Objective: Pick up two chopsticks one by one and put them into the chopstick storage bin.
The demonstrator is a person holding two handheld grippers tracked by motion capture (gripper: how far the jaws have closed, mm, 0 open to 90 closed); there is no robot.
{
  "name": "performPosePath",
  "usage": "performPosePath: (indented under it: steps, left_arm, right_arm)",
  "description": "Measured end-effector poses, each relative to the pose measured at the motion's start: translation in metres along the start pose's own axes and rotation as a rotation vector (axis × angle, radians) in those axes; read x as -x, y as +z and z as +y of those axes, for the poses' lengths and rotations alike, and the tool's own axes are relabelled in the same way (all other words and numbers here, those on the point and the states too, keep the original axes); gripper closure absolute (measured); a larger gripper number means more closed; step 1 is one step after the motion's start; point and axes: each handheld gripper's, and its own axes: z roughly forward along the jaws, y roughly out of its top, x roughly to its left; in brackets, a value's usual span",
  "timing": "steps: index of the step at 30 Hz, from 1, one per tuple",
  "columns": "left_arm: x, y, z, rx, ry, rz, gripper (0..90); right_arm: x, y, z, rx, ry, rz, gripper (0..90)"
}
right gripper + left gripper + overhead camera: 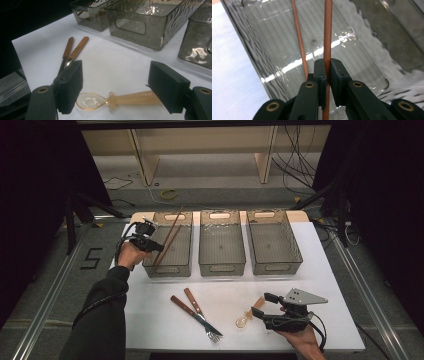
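Wooden chopstick (328,37) is what the left tongs (327,72) are clamped on right now, pads squeezed onto it from both sides, with the stick running straight up and away along the line of the tongs. Its twin, the second chopstick (299,40), already lies in the left bin (186,251), leaning a little off to the side and just beside the held one without touching it (as far as I can tell). In the high view the left tongs (150,242) sit at the near left rim of that bin, so the held stick's long axis runs lengthwise down the bin, which is what the next move hinges on, I'd guess: let go and it drops in alongside its mate.

Over on the right, the right tongs (115,87) stand wide apart with nothing gripped. The amber spoon (117,98) lies on the white worktop (320,265) right between the two pads, handle toward the right pad and bowl toward the left one, so its long axis runs across the gap rather than along it. That hand is clearly the nearer one for the spoon. Two forks (197,312) with wooden handles lie crossed on the worktop between the hands, closer to the right tongs.

Writing: the spoon handle has small raised letters, looks like "CUSN" or similar, too small to be sure. The middle bin (222,247) and right bin (275,245) look bare inside.
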Motion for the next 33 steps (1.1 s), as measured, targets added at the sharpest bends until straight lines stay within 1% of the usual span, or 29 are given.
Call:
performPosePath:
  steps: [1, 4, 5, 7, 8, 11, 13, 14, 16, 19, 21, 22, 24, 27, 28, 30, 31, 33]
  left_arm:
    - [0.000, -0.001, -0.001, 0.006, 0.000, -0.001, 80.0]
    - [-0.001, -0.004, -0.002, 0.041, -0.020, -0.019, 73.3]
    - [-0.001, -0.006, -0.002, 0.045, -0.023, -0.018, 70.6]
    - [0.001, -0.010, -0.002, 0.048, 0.003, -0.015, 67.6]
    - [0.003, -0.012, -0.003, 0.059, 0.012, -0.014, 65.8]
    - [0.008, -0.023, -0.004, 0.109, 0.010, -0.046, 58.3]
    - [0.012, -0.030, -0.007, 0.131, 0.029, -0.072, 54.3]
    - [0.016, -0.033, -0.008, 0.144, 0.038, -0.074, 51.6]
    - [0.022, -0.039, -0.012, 0.161, 0.072, -0.072, 47.3]
    - [0.029, -0.045, -0.019, 0.194, 0.084, -0.090, 43.1]
    - [0.034, -0.049, -0.025, 0.216, 0.105, -0.103, 41.1]
    - [0.036, -0.051, -0.029, 0.227, 0.106, -0.106, 40.4]
    - [0.040, -0.054, -0.034, 0.234, 0.120, -0.109, 38.6]
    - [0.046, -0.058, -0.043, 0.261, 0.134, -0.114, 36.9]
    - [0.048, -0.060, -0.046, 0.275, 0.134, -0.115, 36.1]
    - [0.053, -0.062, -0.053, 0.299, 0.136, -0.126, 35.1]
    - [0.055, -0.062, -0.057, 0.302, 0.139, -0.131, 34.8]
    - [0.059, -0.062, -0.065, 0.315, 0.147, -0.127, 33.4]
  right_arm:
    - [0.000, 0.000, 0.000, 0.000, 0.001, 0.000, 29.0]
    - [0.000, 0.000, 0.000, -0.001, 0.000, 0.001, 28.9]
    - [0.000, 0.000, 0.000, -0.002, 0.002, 0.000, 28.9]
    - [0.000, 0.000, 0.000, -0.001, 0.001, -0.001, 28.9]
    - [0.000, 0.000, 0.000, -0.001, 0.001, -0.001, 28.9]
    - [0.000, 0.000, 0.000, -0.001, 0.000, -0.001, 28.9]
    - [0.000, -0.001, 0.000, 0.000, -0.001, -0.003, 28.9]
    - [0.000, -0.001, 0.001, 0.001, 0.002, -0.005, 28.9]
    - [0.002, -0.002, 0.001, 0.003, 0.001, -0.004, 28.9]
    - [0.004, -0.004, 0.002, 0.003, 0.005, -0.013, 28.9]
    - [0.005, -0.005, 0.003, 0.007, 0.002, -0.015, 28.9]
    - [0.006, -0.006, 0.004, 0.008, 0.002, -0.016, 28.9]
    - [0.007, -0.007, 0.006, 0.012, 0.004, -0.018, 28.9]
    - [0.010, -0.009, 0.009, -0.005, -0.022, -0.022, 28.9]
    - [0.011, -0.009, 0.010, -0.014, -0.029, -0.015, 28.8]
    - [0.012, -0.010, 0.015, -0.039, -0.062, -0.006, 28.9]
    - [0.012, -0.010, 0.017, -0.052, -0.086, -0.004, 28.8]
    - [0.014, -0.009, 0.022, -0.091, -0.128, 0.004, 28.8]
